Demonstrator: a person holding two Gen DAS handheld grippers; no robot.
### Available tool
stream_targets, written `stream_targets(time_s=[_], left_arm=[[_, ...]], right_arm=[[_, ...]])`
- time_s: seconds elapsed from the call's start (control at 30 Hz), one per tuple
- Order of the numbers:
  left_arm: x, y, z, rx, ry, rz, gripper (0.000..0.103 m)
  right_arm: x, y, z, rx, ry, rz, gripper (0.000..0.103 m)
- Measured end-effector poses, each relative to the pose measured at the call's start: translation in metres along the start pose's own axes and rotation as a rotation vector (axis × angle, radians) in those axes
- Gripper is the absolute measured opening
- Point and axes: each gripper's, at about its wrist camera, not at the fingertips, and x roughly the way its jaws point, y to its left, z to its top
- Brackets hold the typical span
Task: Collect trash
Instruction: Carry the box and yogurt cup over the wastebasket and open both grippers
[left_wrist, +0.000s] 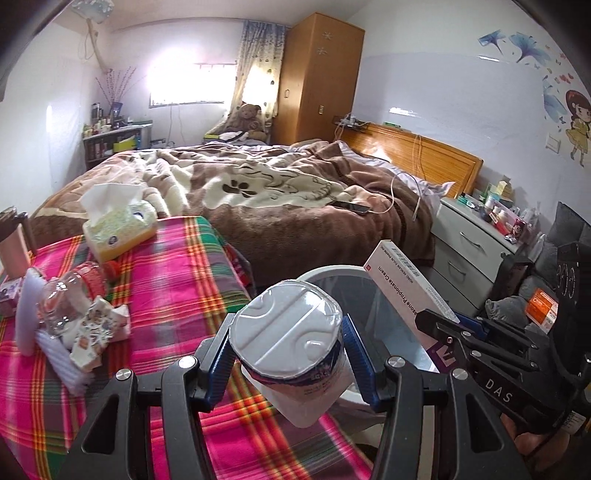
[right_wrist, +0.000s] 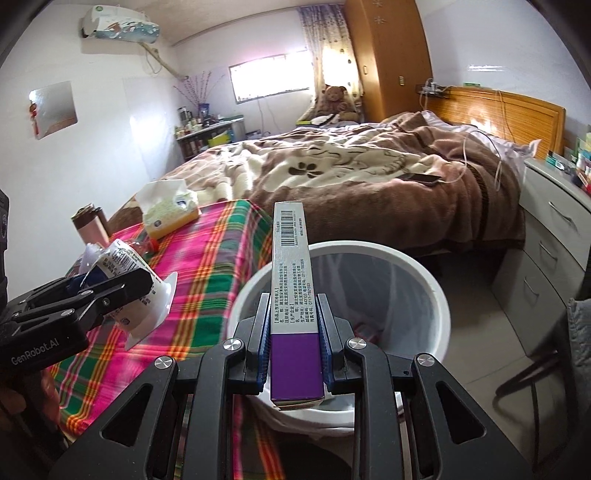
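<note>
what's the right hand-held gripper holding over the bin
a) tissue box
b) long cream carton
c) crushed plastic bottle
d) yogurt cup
b: the right hand-held gripper is clamped on the long cream carton, its far end above the white bin; the yogurt cup is in the left.

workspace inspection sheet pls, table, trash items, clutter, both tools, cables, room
surface: plaid cloth covers the table.
job's things: sealed cup in the left tool; cream box in the right tool, above the lined white bin.
clutter: tissue box, crushed plastic bottle, crumpled wrapper on the cloth.
grippers: left tool shut on the cup; right tool shut on the box.
cables: white cable runs to a phone on the bed.
surroundings: bed blanket, wardrobe, nightstand.
</note>
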Motion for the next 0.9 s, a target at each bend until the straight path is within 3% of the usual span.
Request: stream_targets(time_s=[0.47, 0.9], left_arm=[[0.065, -0.032, -0.001, 0.031, 0.102, -0.042, 0.056], [0.093, -0.035, 0.0, 0.018, 0.132, -0.077, 0.057]], right_arm=[[0.012, -0.028, -0.005, 0.023, 0.055, -0.075, 0.023], [0.018, -0.032, -0.005, 0.002, 0.068, -0.151, 0.023]])
